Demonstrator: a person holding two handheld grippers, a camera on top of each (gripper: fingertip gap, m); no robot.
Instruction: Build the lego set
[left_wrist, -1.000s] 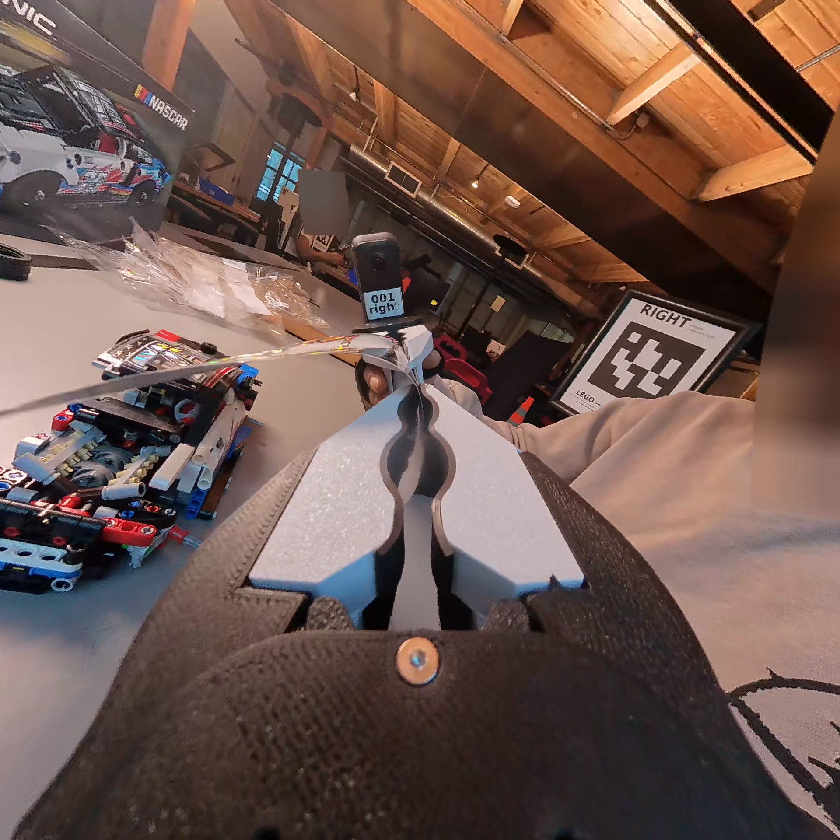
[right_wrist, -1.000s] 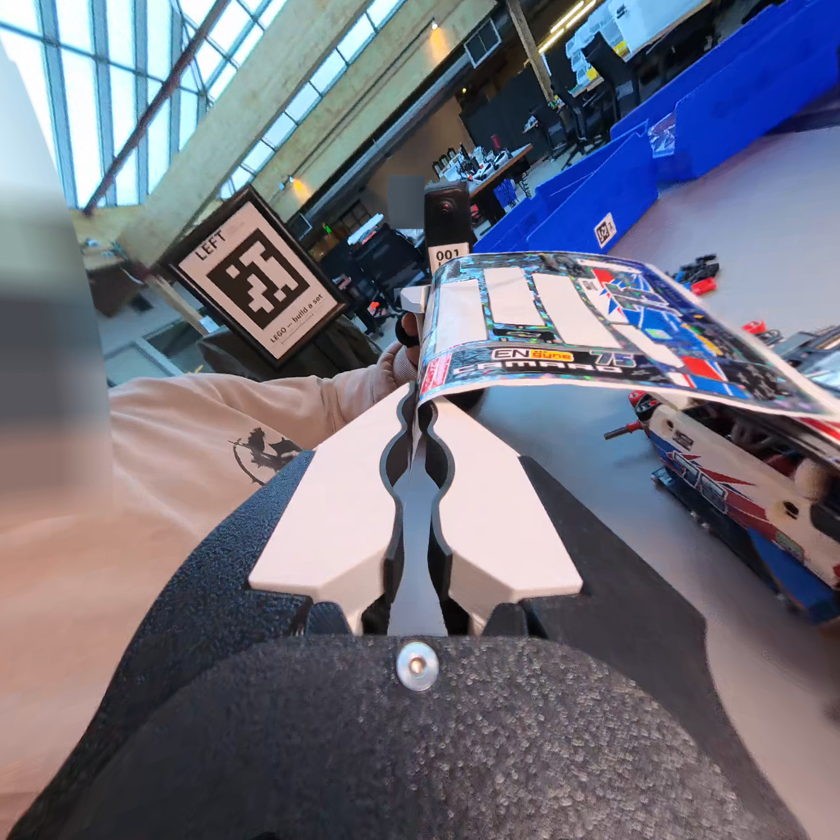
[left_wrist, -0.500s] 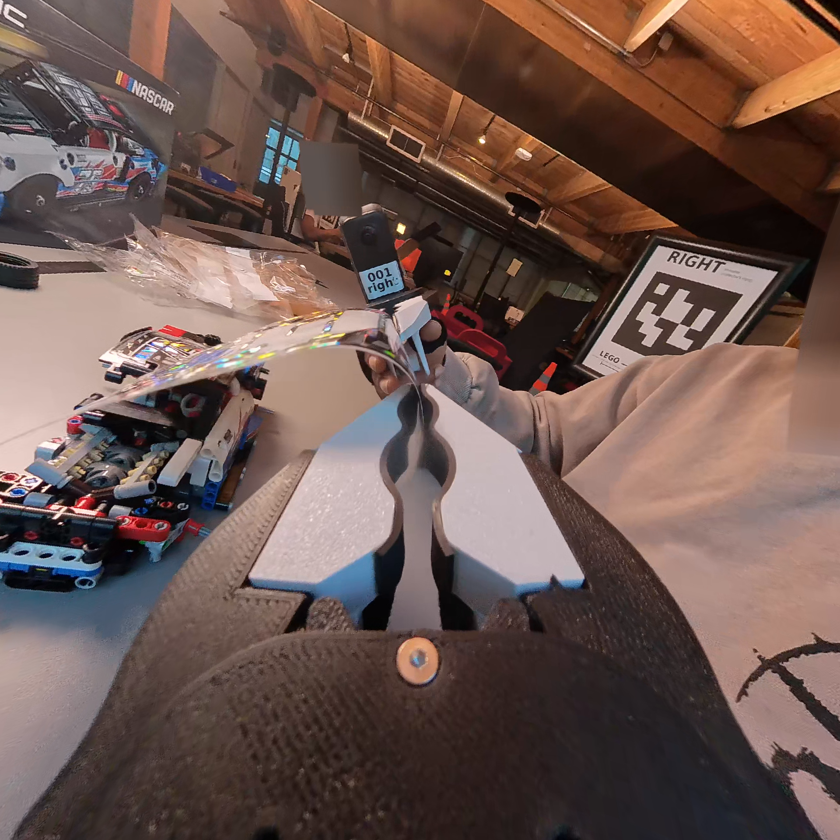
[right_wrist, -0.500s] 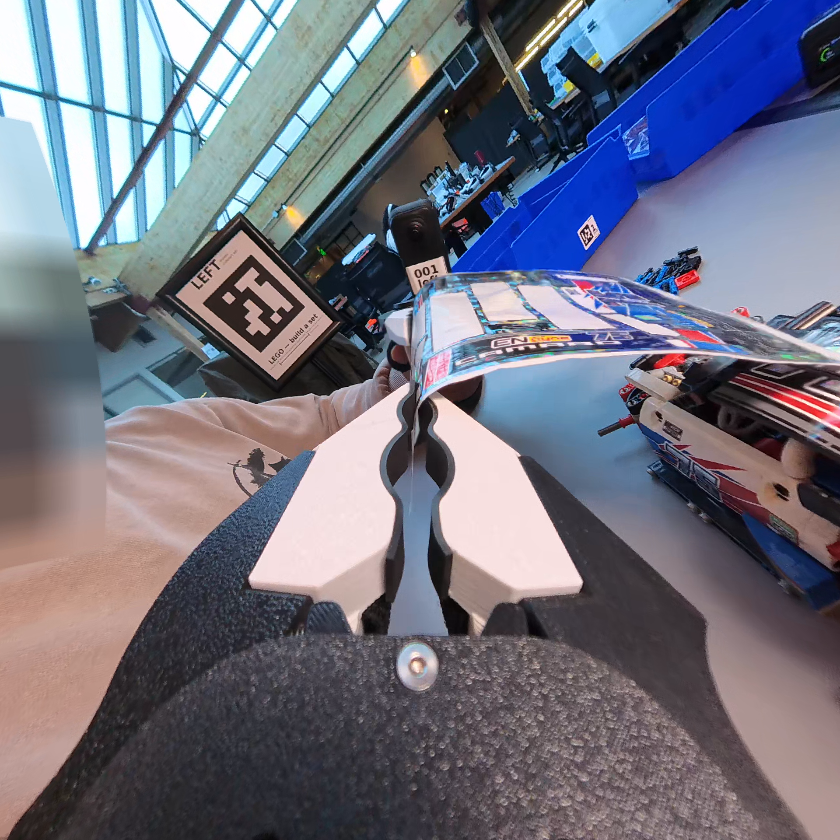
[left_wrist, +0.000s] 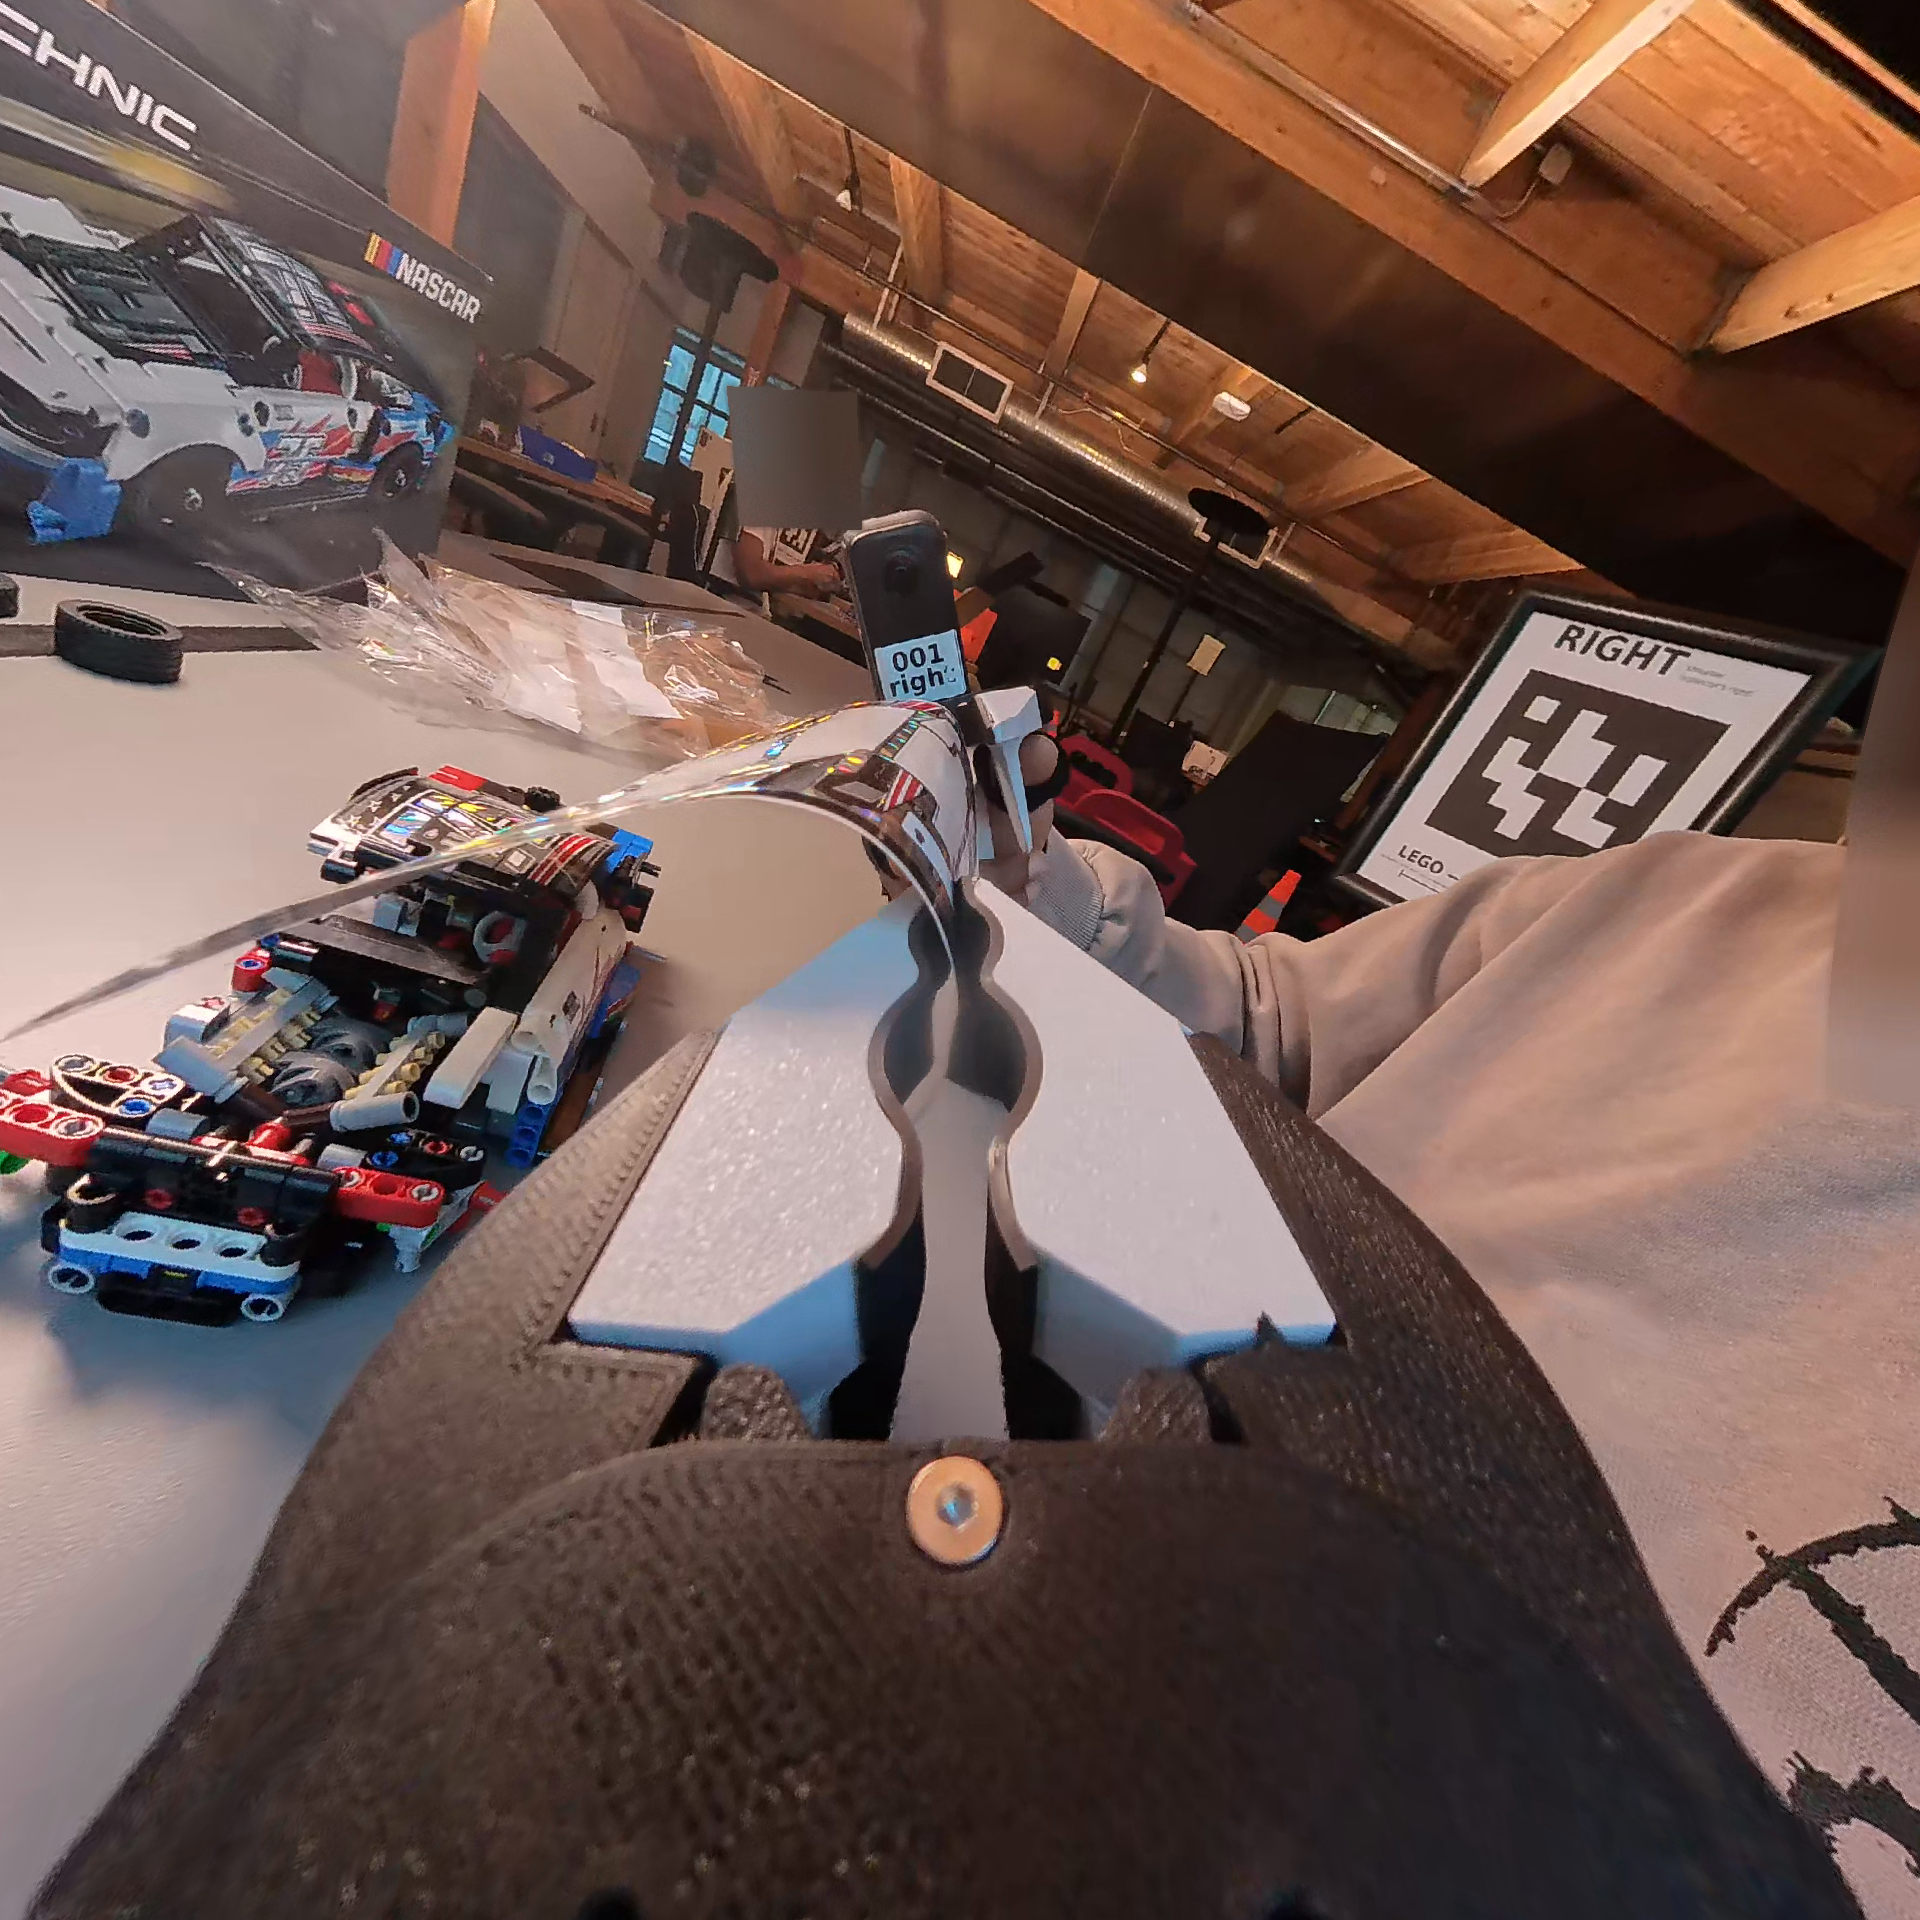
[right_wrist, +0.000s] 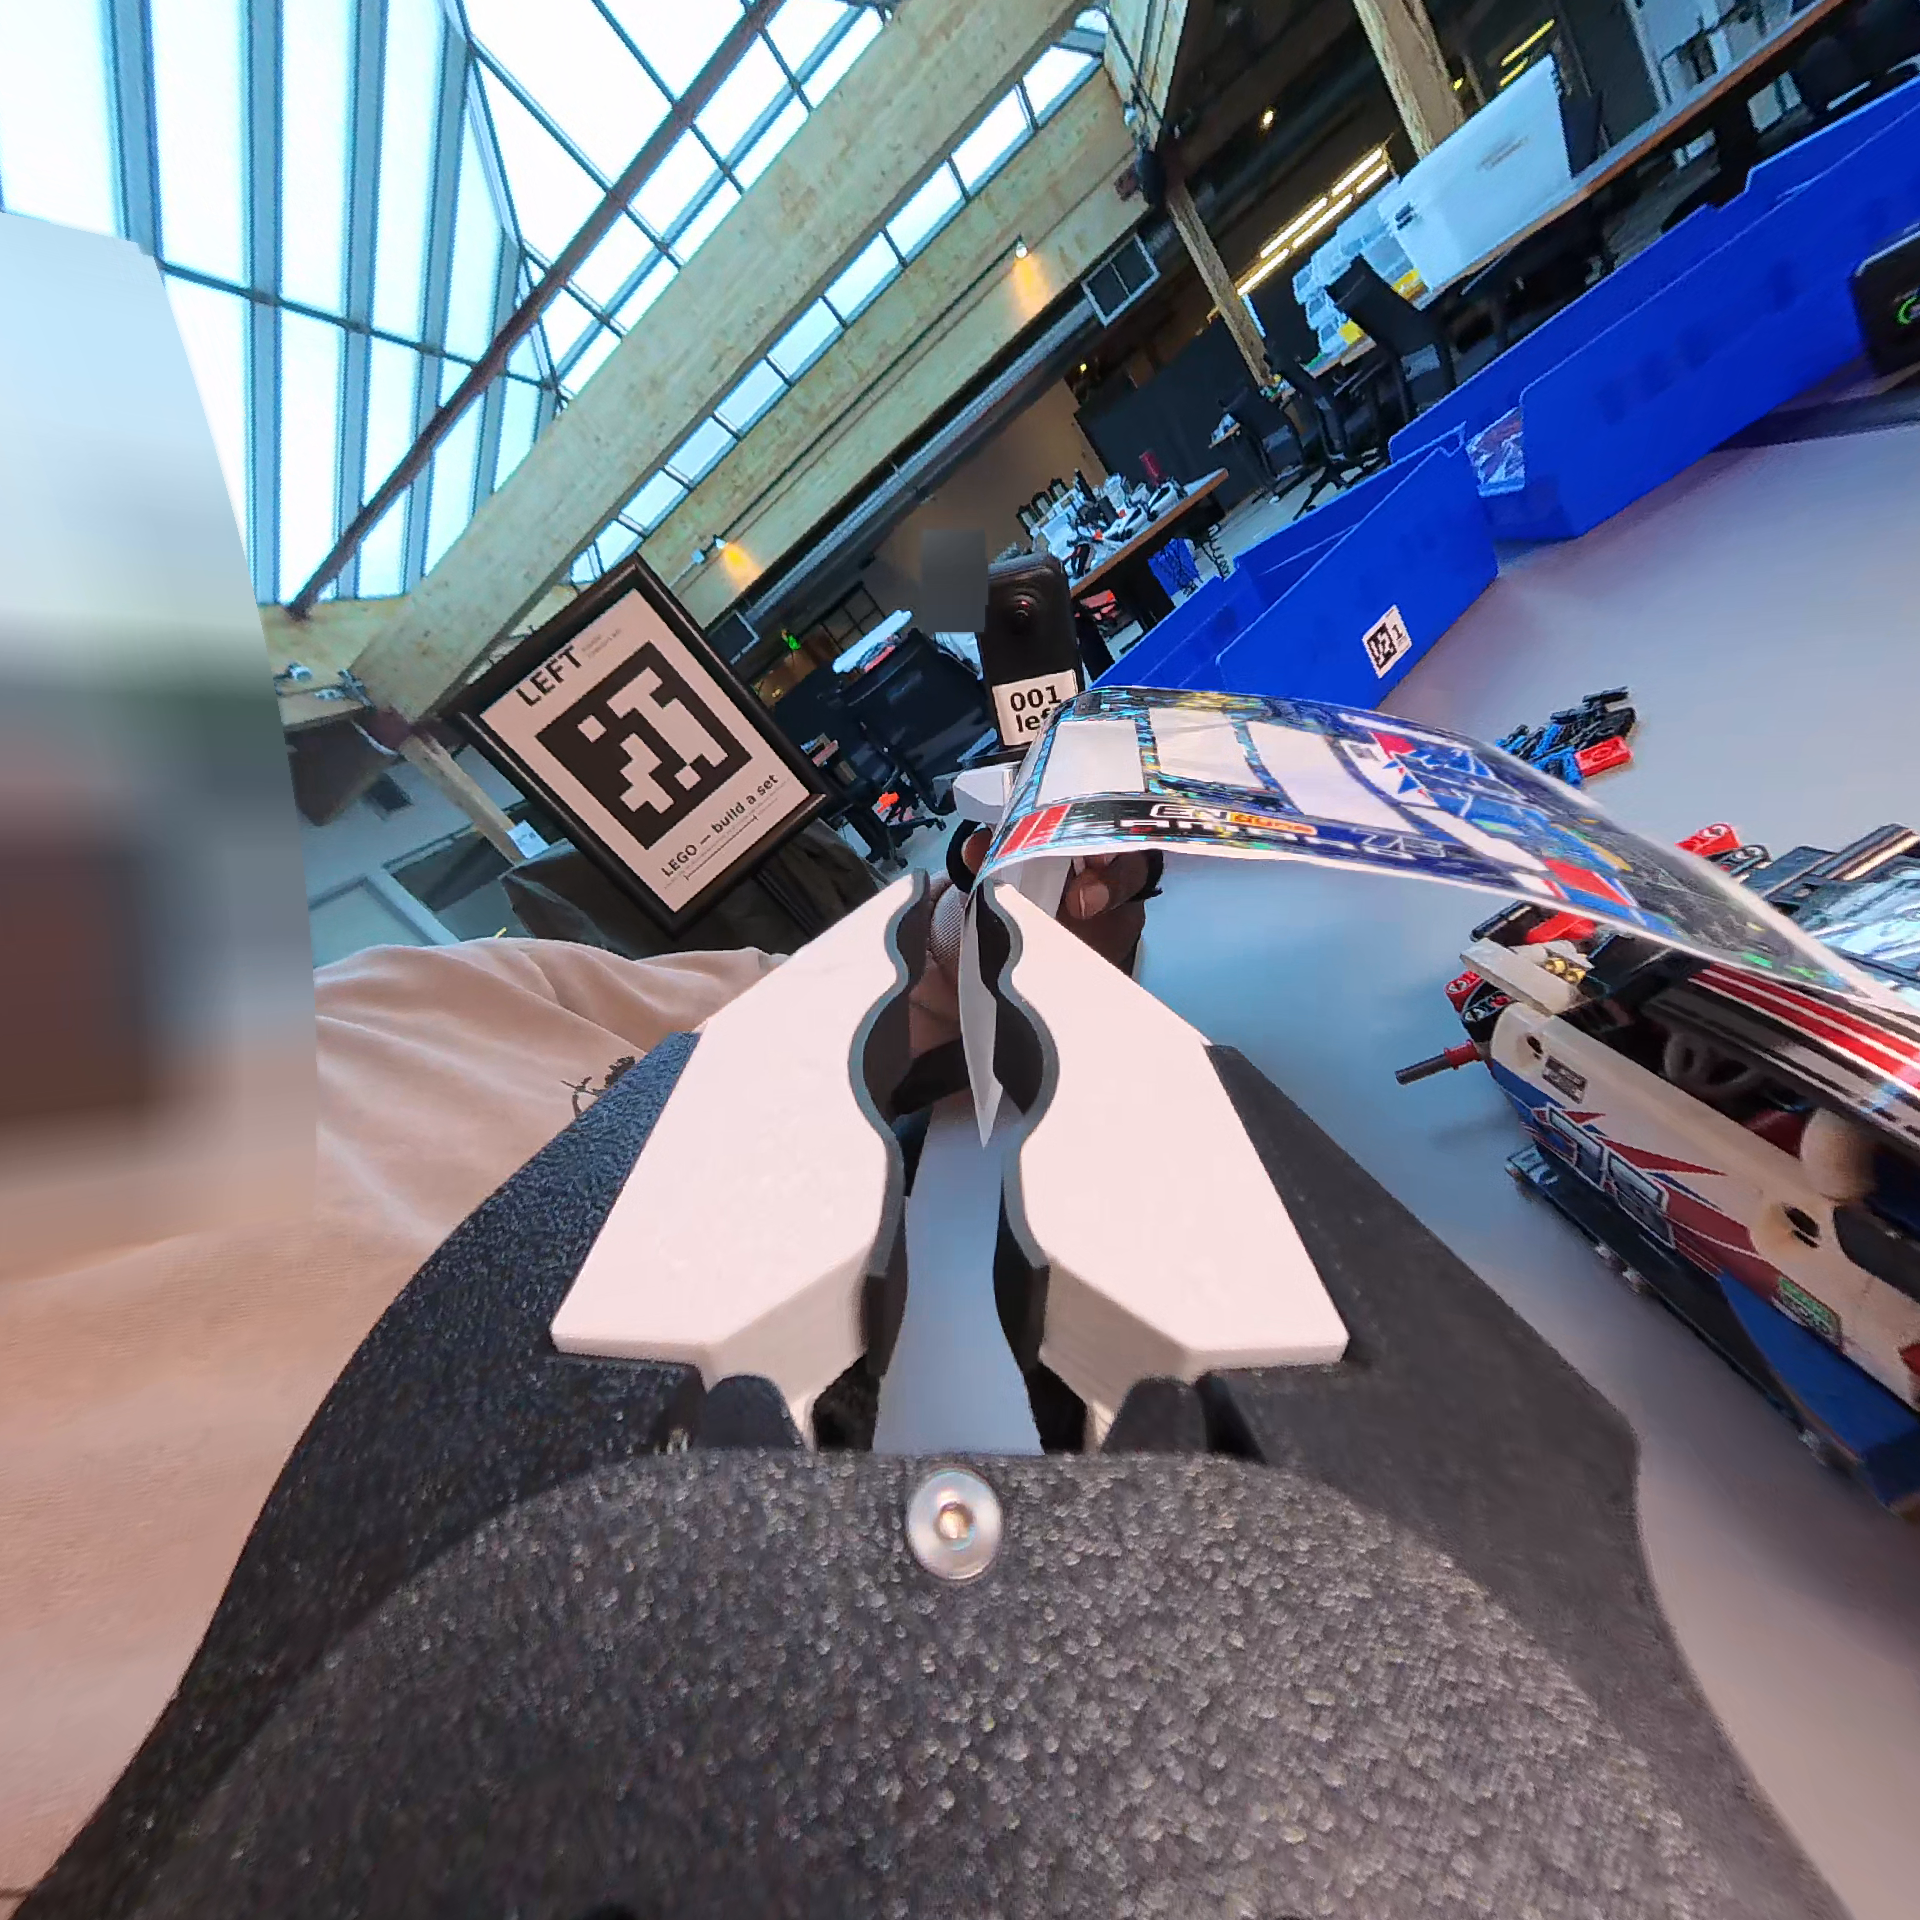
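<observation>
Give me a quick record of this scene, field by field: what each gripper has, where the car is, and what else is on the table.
left gripper: shut on sticker sheet, pinching one edge
right gripper: shut on sticker sheet, a white corner of it between the fingers
sticker sheet: glossy, printed face up, bowed, arching out over the car
lego car: partly built, on the grey table, wheels not fitted
loose tyre: on the table beyond the car
plastic bags: clear, crumpled, behind the car
set box: standing at the far edge
blue bins: at the table's far side

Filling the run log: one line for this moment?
left hand-held gripper: shut on sticker sheet | right hand-held gripper: shut on sticker sheet | lego car: on table, unfinished
</observation>
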